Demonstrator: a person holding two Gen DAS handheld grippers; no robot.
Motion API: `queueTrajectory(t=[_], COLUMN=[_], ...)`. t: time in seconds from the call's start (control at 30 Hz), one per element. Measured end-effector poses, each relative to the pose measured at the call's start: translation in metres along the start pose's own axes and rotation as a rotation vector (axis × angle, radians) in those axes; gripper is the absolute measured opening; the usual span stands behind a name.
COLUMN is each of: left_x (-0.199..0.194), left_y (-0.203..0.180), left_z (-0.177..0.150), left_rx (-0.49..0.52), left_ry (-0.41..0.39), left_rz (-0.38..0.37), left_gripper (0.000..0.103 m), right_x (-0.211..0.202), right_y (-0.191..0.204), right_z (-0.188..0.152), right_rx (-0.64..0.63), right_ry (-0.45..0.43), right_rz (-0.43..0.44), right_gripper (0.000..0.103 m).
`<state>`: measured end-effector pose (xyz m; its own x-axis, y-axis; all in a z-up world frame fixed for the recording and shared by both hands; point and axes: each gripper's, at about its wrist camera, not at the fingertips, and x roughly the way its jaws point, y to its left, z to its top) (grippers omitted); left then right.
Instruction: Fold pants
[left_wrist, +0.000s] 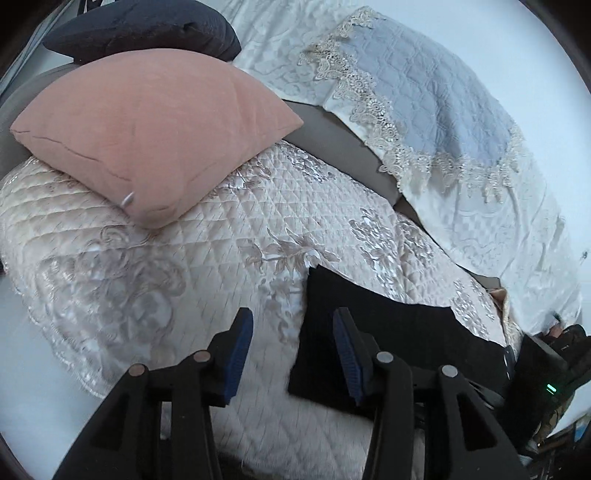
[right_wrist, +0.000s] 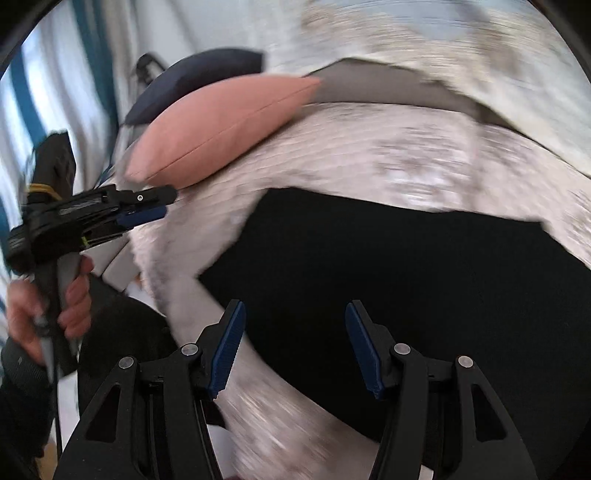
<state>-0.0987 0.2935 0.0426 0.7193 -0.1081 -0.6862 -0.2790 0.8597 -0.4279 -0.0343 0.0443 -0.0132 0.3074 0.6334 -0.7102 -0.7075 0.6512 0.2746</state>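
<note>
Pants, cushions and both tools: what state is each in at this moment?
Pants: black, lying flat on the quilted cover, not gripped.
Left tool: open, nothing between its pads.
Right tool: open above the pants, empty.
Pink cushion: resting on the cover.
Dark cushion: behind the pink one.

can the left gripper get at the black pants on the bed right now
Probably yes. The left gripper is open with nothing between its fingers, and the edge of the black pants lies flat on the quilted cover just ahead. The pink pillow sits well back.
</note>
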Motion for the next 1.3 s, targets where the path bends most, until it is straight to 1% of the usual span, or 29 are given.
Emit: queueTrajectory(t=[0.07,0.1,0.13,0.17,0.2,0.27,0.33,0.4,0.43,0.5,0.53,0.6,0.67,0.7,0.8,0.87,0.97,1.03,1.07,1.17,1.2,1.23,1.27,1.3], left_x=[-0.004,-0.004,-0.005,-0.006,-0.006,-0.006,-0.002,0.005,0.009,0.019,0.023,0.031,0.041,0.046,0.061,0.066,0.072,0.073,0.072,0.063,0.060,0.059,0.060,0.064], left_y=[0.001,0.002,0.003,0.005,0.007,0.012,0.015,0.014,0.012,0.003,-0.002,-0.010,-0.019,-0.022,-0.030,-0.035,-0.040,-0.052,-0.062,-0.098,-0.108,-0.111,-0.110,-0.103], left_z=[-0.004,-0.007,-0.009,-0.011,-0.013,-0.016,-0.021,-0.026,-0.029,-0.035,-0.038,-0.044,-0.049,-0.051,-0.056,-0.056,-0.050,-0.045,-0.042,-0.033,-0.030,-0.028,-0.028,-0.028], left_rx=[-0.001,-0.001,-0.002,-0.006,-0.013,-0.033,-0.060,-0.068,-0.069,-0.061,-0.056,-0.049,-0.044,-0.043,-0.045,-0.049,-0.082,-0.056,-0.029,0.075,0.108,0.120,0.118,0.094], left_ry=[0.005,0.012,0.016,0.018,0.021,0.026,0.041,0.065,0.074,0.104,0.115,0.139,0.163,0.176,0.203,0.187,0.160,0.146,0.135,0.102,0.079,0.060,0.058,0.072], left_rz=[-0.021,-0.033,-0.042,-0.052,-0.059,-0.076,-0.100,-0.122,-0.129,-0.153,-0.166,-0.187,-0.209,-0.211,-0.204,-0.197,-0.217,-0.238,-0.266,-0.446,-0.461,-0.436,-0.410,-0.375], left_gripper=[0.048,0.048,0.048,0.048,0.048,0.048,0.048,0.048,0.048,0.048,0.048,0.049,0.053,0.054,0.055,0.055,0.055,0.056,0.056,0.059,0.059,0.059,0.059,0.059], right_x=[0.022,0.033,0.038,0.042,0.045,0.038,0.030,0.030,0.035,0.040,0.042,0.040,0.034,0.033,0.024,0.021,0.013,0.011,0.010,0.002,-0.003,-0.008,-0.011,-0.015], right_y=[0.010,0.013,0.016,0.015,0.010,-0.015,-0.053,-0.087,-0.098,-0.108,-0.109,-0.107,-0.101,-0.099,-0.095,-0.096,-0.101,-0.103,-0.105,-0.117,-0.122,-0.129,-0.135,-0.139], right_z=[0.007,0.010,0.013,0.017,0.022,0.031,0.034,0.030,0.027,0.023,0.021,0.019,0.020,0.022,0.025,0.024,0.018,0.015,0.012,0.004,0.000,-0.004,-0.006,-0.008], right_rx=[-0.018,-0.026,-0.034,-0.032,0.001,0.158,0.392,0.571,0.626,0.674,0.681,0.681,0.643,0.619,0.550,0.533,0.518,0.507,0.506,0.529,0.541,0.554,0.566,0.573], right_ry=[0.041,0.064,0.067,0.065,0.070,0.046,-0.022,-0.060,-0.047,-0.008,0.003,-0.003,-0.013,-0.013,-0.029,-0.040,-0.047,-0.045,-0.046,-0.065,-0.076,-0.085,-0.094,-0.102], right_rz=[0.000,0.002,-0.007,-0.016,0.010,0.154,0.362,0.509,0.534,0.514,0.514,0.509,0.480,0.468,0.386,0.377,0.372,0.364,0.363,0.360,0.356,0.341,0.325,0.315], right_gripper=[0.055,0.050,0.036,0.003,0.003,0.003,0.003,0.003,0.005,0.011,0.023,0.045,0.052,0.052,0.052,0.052,0.052,0.052,0.052,0.052,0.052,0.052,0.052,0.052])
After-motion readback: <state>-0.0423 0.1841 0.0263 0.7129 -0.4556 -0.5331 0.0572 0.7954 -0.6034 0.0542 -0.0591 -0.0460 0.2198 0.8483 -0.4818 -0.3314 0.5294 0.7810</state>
